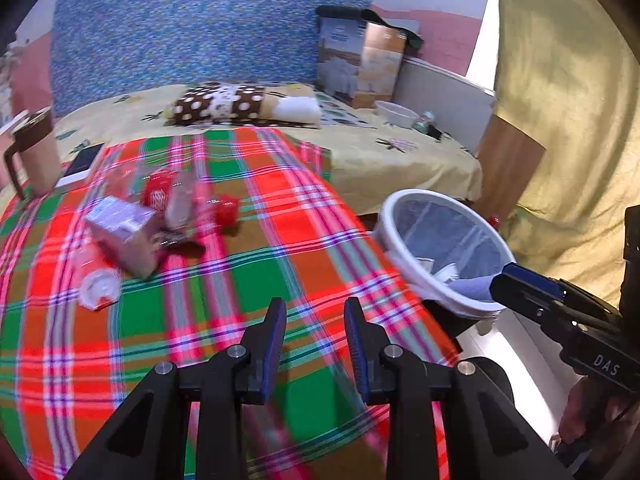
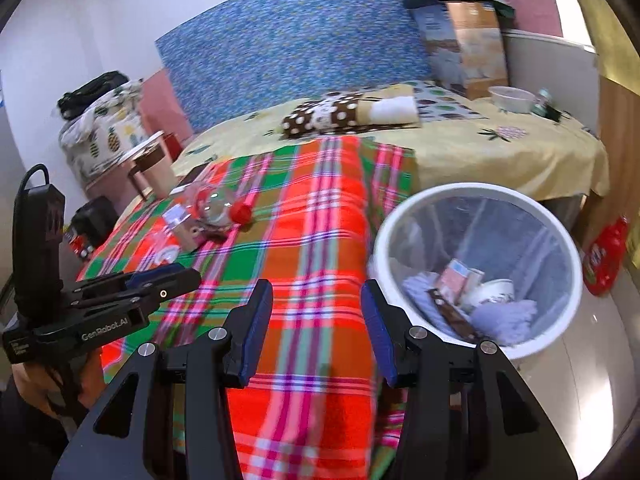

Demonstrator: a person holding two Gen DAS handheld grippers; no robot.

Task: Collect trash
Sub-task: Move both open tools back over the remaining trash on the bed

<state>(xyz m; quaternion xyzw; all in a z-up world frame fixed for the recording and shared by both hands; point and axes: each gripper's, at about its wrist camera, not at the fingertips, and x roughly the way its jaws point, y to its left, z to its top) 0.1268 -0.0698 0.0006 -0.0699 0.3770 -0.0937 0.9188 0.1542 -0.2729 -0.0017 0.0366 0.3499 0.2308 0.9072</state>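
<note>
On the plaid cloth [image 1: 248,280] lie a small purple-and-red carton [image 1: 128,236], a clear plastic bottle with a red label and red cap [image 1: 180,196], and a second small bottle with a white cap [image 1: 96,280]. They show at the left in the right wrist view [image 2: 200,216]. A white bin [image 2: 476,272] lined with a bag stands right of the table and holds cartons and a cup; it also shows in the left wrist view [image 1: 444,248]. My left gripper [image 1: 316,312] is open and empty over the cloth. My right gripper [image 2: 316,300] is open and empty beside the bin.
A beige mug with a brown lid [image 1: 34,152] and a phone [image 1: 82,162] sit at the table's far left. Behind is a bed [image 2: 480,148] with a dotted pillow [image 2: 332,116], a bowl [image 2: 512,98] and a box [image 2: 464,44]. A red bag [image 2: 604,256] lies on the floor.
</note>
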